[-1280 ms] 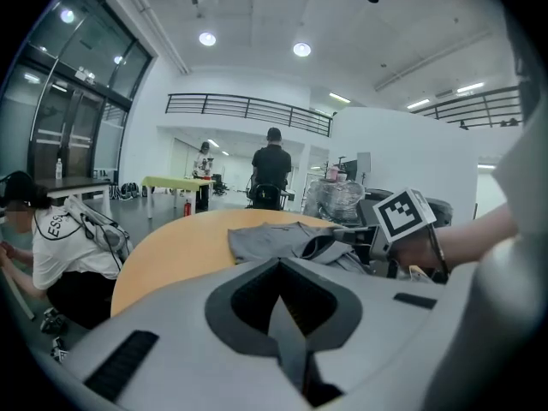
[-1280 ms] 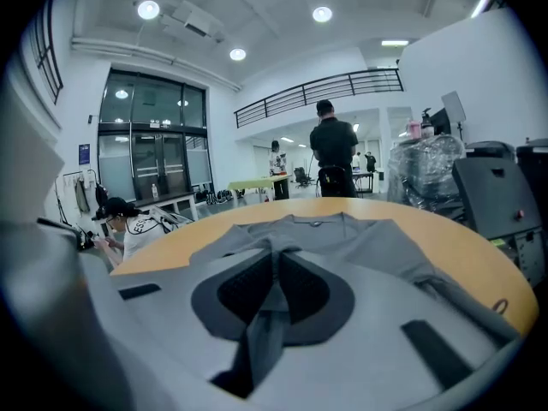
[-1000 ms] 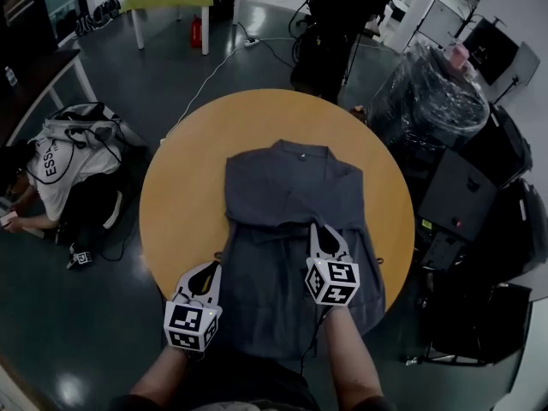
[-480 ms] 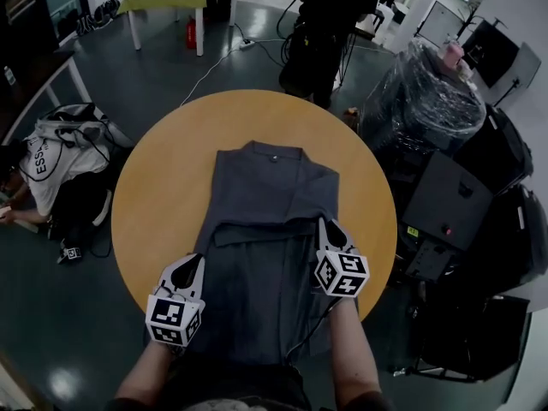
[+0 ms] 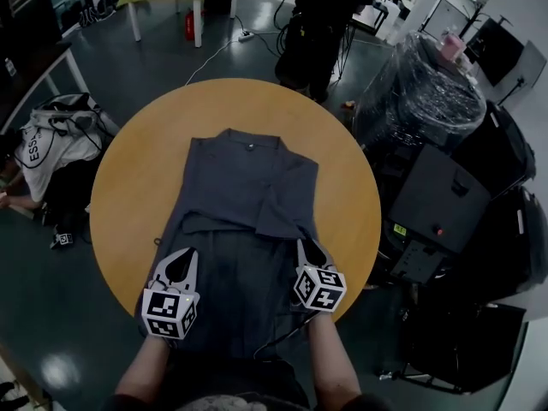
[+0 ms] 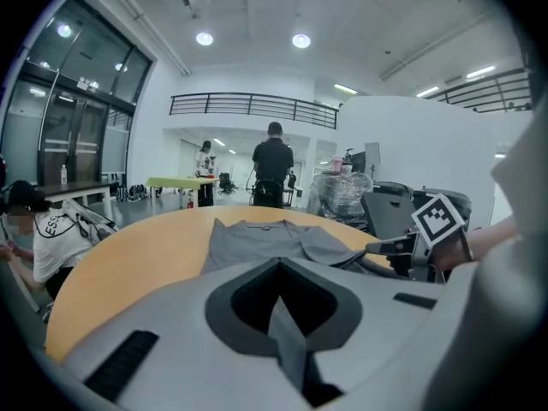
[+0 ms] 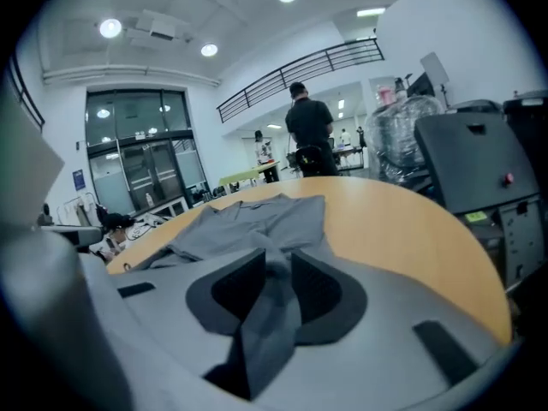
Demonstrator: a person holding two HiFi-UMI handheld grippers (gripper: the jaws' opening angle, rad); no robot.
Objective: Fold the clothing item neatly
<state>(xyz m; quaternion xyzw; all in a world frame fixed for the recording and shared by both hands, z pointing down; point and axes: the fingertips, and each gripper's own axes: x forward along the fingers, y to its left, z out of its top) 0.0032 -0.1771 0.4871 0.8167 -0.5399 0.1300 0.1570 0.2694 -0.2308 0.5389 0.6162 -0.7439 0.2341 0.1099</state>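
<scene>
Grey button-neck cloth shirt (image 5: pixel 248 187) lies spread flat on the round tan wooden worktop (image 5: pixel 128 195). Its collar points away from me and its lower part hangs over the near rim towards my body. The shirt's right side is turned in over the front, and a crease runs across the cloth at about the middle.

My left tongs (image 5: pixel 177 258) sit at the left edge of the shirt, near the rim of the worktop. In the left gripper view they are clenched, with a thin fold of the grey cloth pinched between the pads.

My right tongs (image 5: pixel 304 245) are at the opposite edge of the shirt, just below the corner of the turned-in flap. In the right gripper view the jaws are opening. A thick bunched fold of the same cloth stands in the gap between them, and the pads are not pressing on it.

Both pairs of tongs are level with each other, well apart, with the body of the shirt between them.

Beyond the worktop a person in dark clothes (image 5: pixel 330 7) stands facing away. A large bundle wrapped in clear plastic (image 5: pixel 428 92) and a stack of black cases (image 5: pixel 437 199) are to the right. Another person in a white top (image 5: pixel 51 144) is low on the floor to the left.
</scene>
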